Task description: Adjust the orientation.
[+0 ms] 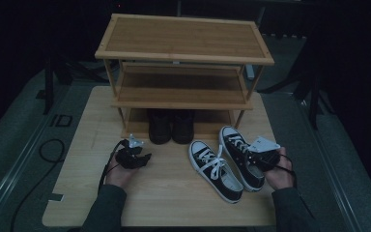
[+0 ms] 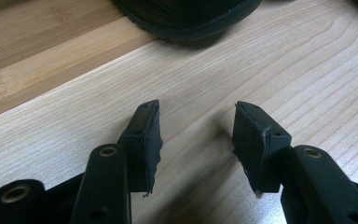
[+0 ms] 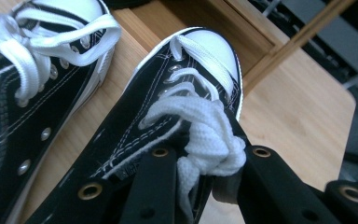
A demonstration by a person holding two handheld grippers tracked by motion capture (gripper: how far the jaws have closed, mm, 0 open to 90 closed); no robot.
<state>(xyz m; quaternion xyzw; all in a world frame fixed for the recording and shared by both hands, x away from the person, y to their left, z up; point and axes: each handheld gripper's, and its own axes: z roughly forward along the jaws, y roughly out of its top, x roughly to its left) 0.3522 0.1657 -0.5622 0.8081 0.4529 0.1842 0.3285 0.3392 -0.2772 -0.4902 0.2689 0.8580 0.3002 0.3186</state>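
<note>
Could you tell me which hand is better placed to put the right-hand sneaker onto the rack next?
The right. The right gripper is already clamped on that sneaker at its laces and tongue. The left gripper hangs open and empty over the table, across the other sneaker.

The high view is dim and murky, its surroundings nearly black. Both gripper views are brighter and sharp, though the nearest parts at the bottom edge blur slightly.
</note>
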